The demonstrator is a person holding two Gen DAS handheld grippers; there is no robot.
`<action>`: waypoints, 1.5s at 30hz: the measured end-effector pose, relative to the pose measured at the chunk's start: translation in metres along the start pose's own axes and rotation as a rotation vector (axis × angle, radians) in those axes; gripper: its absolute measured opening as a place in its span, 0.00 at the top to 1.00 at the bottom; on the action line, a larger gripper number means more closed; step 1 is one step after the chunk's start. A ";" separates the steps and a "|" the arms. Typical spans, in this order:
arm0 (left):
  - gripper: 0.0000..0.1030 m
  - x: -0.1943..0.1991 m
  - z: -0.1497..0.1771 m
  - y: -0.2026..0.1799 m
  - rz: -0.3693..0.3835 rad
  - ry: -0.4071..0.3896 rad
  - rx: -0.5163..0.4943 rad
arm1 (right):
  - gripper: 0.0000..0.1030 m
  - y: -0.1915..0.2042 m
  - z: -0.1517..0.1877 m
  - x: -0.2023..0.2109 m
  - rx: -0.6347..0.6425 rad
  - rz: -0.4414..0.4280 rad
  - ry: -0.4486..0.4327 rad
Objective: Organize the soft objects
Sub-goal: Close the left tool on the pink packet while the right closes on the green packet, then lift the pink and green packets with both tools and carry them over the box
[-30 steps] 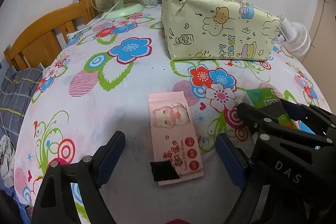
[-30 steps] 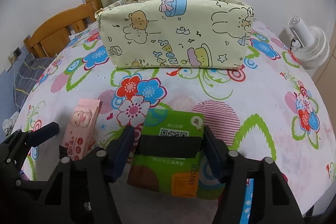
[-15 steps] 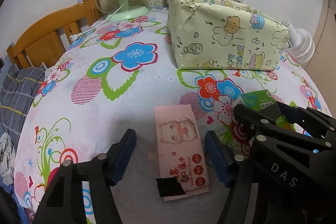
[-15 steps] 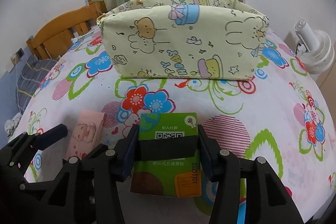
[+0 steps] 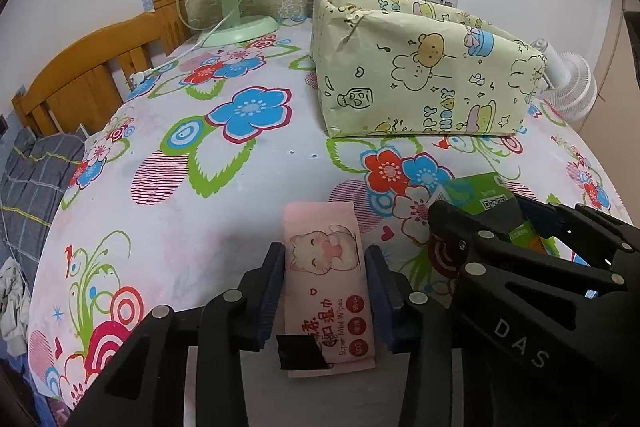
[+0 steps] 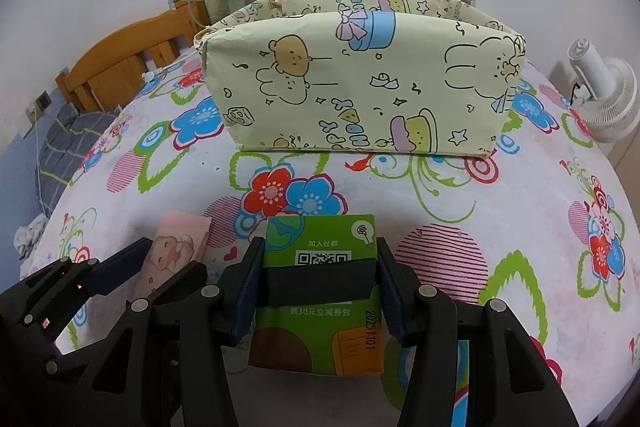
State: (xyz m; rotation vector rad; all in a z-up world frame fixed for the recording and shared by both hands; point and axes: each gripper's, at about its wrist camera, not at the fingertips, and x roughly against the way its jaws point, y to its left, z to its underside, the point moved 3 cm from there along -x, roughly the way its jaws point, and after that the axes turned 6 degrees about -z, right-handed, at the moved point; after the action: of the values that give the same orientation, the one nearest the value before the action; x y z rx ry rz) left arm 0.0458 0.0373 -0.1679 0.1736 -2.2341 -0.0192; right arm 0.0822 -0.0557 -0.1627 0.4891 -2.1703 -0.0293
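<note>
Near the table's front edge, the pink wipes pack (image 5: 328,283) lay lengthwise between the left gripper (image 5: 325,291), whose jaws were closing on its long sides, seemingly just touching. Beside it, the right gripper (image 6: 318,287) clenched the green tissue pack (image 6: 320,291). The yellow storage box (image 6: 360,83) stood straight ahead.

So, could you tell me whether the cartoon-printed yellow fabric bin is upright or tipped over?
Upright: the cartoon-printed yellow fabric bin stands on its base, open top upward.
</note>
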 end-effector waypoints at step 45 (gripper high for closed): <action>0.60 0.052 -0.072 -0.061 0.062 -0.139 -0.044 | 0.46 -0.053 -0.053 0.078 -0.060 0.054 -0.164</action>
State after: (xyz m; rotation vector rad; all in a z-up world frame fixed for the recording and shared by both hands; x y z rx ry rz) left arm 0.0773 -0.0263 -0.0870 0.0810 -2.3740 -0.0474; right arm 0.0999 -0.1238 -0.0803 0.4059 -2.3347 -0.1082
